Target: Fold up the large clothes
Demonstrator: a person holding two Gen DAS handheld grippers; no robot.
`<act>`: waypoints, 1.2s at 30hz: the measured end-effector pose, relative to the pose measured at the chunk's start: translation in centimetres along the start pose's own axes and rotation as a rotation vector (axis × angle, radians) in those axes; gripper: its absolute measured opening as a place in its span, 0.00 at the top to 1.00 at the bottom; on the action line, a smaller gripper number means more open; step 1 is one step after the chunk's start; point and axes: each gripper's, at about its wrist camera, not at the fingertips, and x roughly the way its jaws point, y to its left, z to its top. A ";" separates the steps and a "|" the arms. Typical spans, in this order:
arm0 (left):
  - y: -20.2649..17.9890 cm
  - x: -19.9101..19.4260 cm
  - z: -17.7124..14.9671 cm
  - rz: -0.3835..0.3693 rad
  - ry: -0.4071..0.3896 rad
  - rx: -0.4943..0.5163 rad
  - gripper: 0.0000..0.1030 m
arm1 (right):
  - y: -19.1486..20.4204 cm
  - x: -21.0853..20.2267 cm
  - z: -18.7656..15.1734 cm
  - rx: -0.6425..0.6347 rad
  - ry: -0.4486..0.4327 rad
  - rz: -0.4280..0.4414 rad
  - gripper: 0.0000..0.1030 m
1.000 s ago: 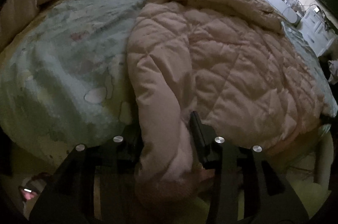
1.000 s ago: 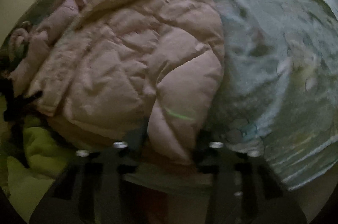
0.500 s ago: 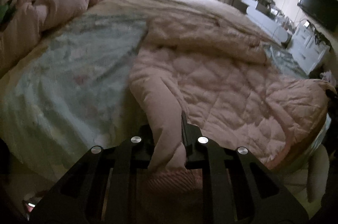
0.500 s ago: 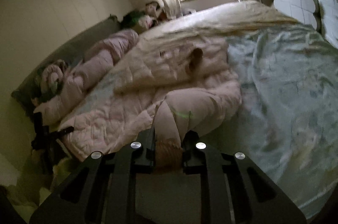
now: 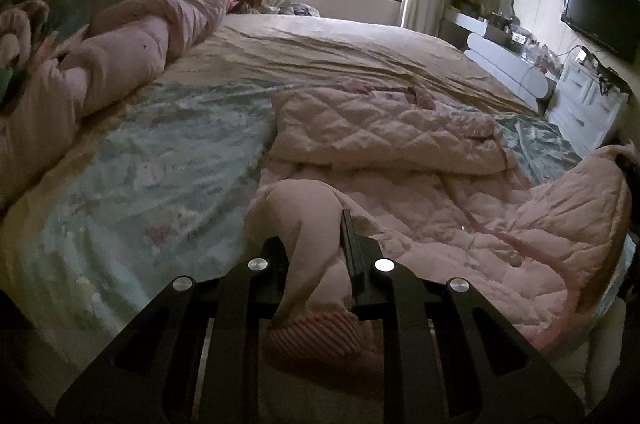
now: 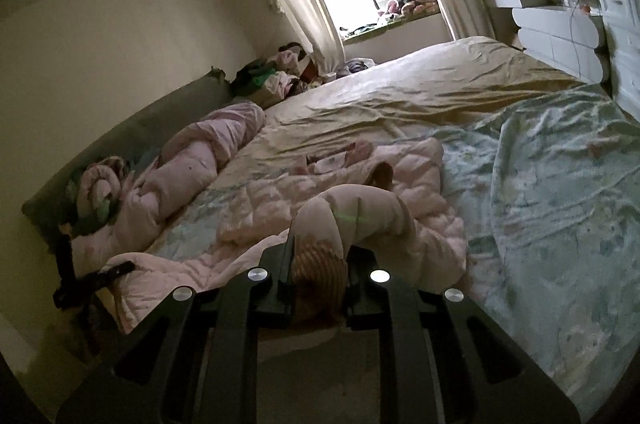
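The big bed (image 5: 352,56) is carrying a pale floral sheet (image 5: 152,160), and lying across it, spreading away ahead of both grippers, is the pink quilted coat (image 5: 420,192). The left gripper (image 5: 316,244) is pinching one sleeve (image 5: 304,224) tight, ribbed cuff (image 5: 316,336) hanging back towards the camera, while the right gripper (image 6: 318,256) is clamping the other sleeve (image 6: 360,212) just behind its ribbed cuff (image 6: 318,264).
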 end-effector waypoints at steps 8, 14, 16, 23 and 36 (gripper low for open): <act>0.8 1.3 1.6 0.007 -0.016 -0.025 0.90 | -0.3 2.4 2.3 -0.006 -0.025 -0.031 0.85; 1.2 2.2 2.8 0.011 -0.030 -0.037 0.89 | -1.0 4.1 3.9 0.004 -0.044 -0.051 0.85; 1.3 2.6 3.3 0.015 -0.034 -0.039 0.89 | -1.2 4.6 4.4 0.009 -0.048 -0.056 0.85; 1.2 3.5 5.1 0.028 -0.053 -0.039 0.89 | -2.1 6.2 6.2 0.009 -0.059 -0.085 0.85; 1.0 5.2 9.1 0.028 -0.073 -0.032 0.89 | -3.3 8.9 9.2 0.014 -0.062 -0.138 0.85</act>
